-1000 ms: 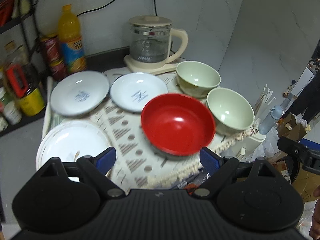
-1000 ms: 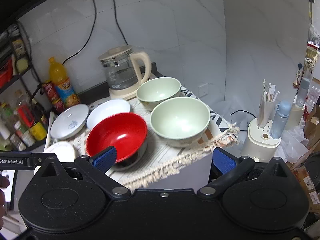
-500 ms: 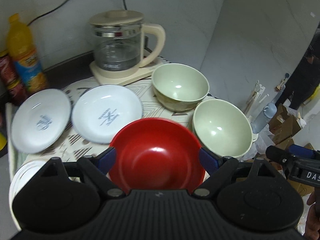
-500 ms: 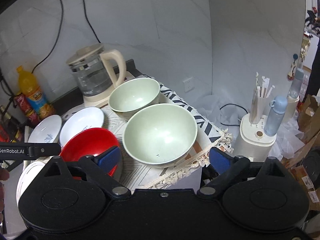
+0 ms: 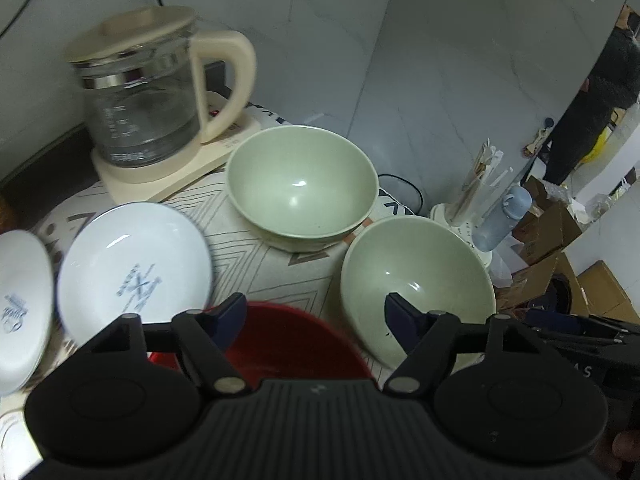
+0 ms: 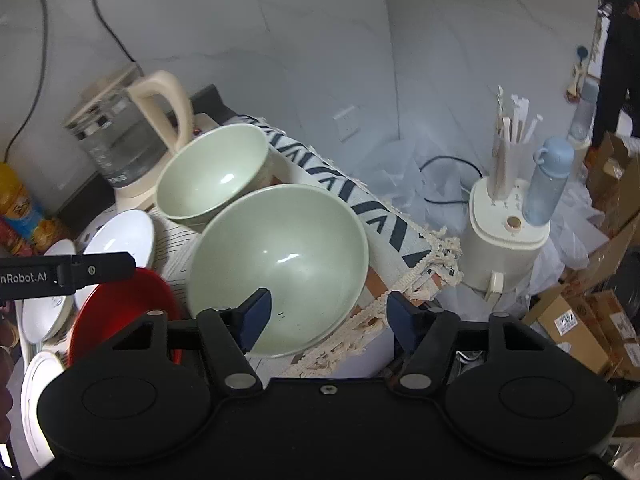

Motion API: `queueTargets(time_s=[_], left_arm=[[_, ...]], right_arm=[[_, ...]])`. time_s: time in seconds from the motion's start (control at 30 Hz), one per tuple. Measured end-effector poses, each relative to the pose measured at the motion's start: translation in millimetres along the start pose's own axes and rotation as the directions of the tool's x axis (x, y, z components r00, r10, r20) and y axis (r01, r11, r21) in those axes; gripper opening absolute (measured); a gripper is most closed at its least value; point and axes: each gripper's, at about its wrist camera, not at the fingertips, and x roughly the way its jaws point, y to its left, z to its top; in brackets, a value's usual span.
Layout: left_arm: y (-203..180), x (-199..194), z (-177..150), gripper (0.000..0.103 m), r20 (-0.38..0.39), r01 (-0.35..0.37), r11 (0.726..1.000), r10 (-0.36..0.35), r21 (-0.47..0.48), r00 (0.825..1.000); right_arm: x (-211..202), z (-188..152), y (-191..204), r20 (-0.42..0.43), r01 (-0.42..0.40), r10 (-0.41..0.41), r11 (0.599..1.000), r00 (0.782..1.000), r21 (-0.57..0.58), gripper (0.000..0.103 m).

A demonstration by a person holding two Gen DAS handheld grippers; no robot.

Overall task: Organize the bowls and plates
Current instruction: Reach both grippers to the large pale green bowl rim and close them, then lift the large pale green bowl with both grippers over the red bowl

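left claw now over red bowl, right claw closer to near green bowl

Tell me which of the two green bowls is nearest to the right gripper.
The green bowl at the mat's fringed edge: the right gripper straddles its near rim. The other green bowl stands farther back, beside the kettle.

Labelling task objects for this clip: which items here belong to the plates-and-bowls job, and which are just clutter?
Task items: red bowl; near green bowl; far green bowl; white plates.

Clutter: kettle; juice bottle; blue bottle; cardboard boxes.
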Motion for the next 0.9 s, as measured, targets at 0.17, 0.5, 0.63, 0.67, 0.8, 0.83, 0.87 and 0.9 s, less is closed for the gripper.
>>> queueTargets(time_s=[0.17, 0.5, 0.63, 0.67, 0.8, 0.83, 0.87, 0.9], left_arm=[[-5, 26, 9, 0.059, -0.053, 0.032, 0.999, -0.030, 0.028, 0.998], [-7, 71, 20, 0.033, -0.151, 0.097, 0.994, -0.089, 0.043, 0.984], [-7, 87, 20, 0.020, -0.194, 0.106, 0.994, -0.098, 0.034, 0.976], [-8, 90, 20, 0.016, -0.199, 0.109, 0.993, -0.100, 0.035, 0.975], [-10, 93, 18, 0.012, -0.209, 0.102, 0.994, -0.092, 0.040, 0.974], [-9, 91, 18, 0.012, -0.205, 0.104, 0.994, -0.094, 0.040, 0.974], [-8, 89, 18, 0.012, -0.201, 0.107, 0.994, -0.097, 0.036, 0.975], [-7, 87, 18, 0.012, -0.199, 0.107, 0.994, -0.099, 0.030, 0.975]], right_arm=[[18, 7, -3, -0.033, 0.029, -0.028, 0.999, 0.999, 0.027, 0.049], [51, 6, -7, -0.118, 0.053, -0.044, 0.996, 0.992, 0.074, 0.029], [61, 3, -7, -0.151, 0.053, -0.040, 0.995, 0.988, 0.085, 0.019], [62, 2, -7, -0.153, 0.057, -0.044, 0.995, 0.987, 0.086, 0.016], [59, 1, -5, -0.124, 0.066, -0.057, 0.995, 0.991, 0.073, 0.014], [58, 2, -5, -0.120, 0.065, -0.056, 0.995, 0.991, 0.071, 0.014], [56, 3, -4, -0.114, 0.062, -0.054, 0.996, 0.992, 0.069, 0.014], [54, 4, -4, -0.109, 0.058, -0.051, 0.996, 0.993, 0.065, 0.014]])
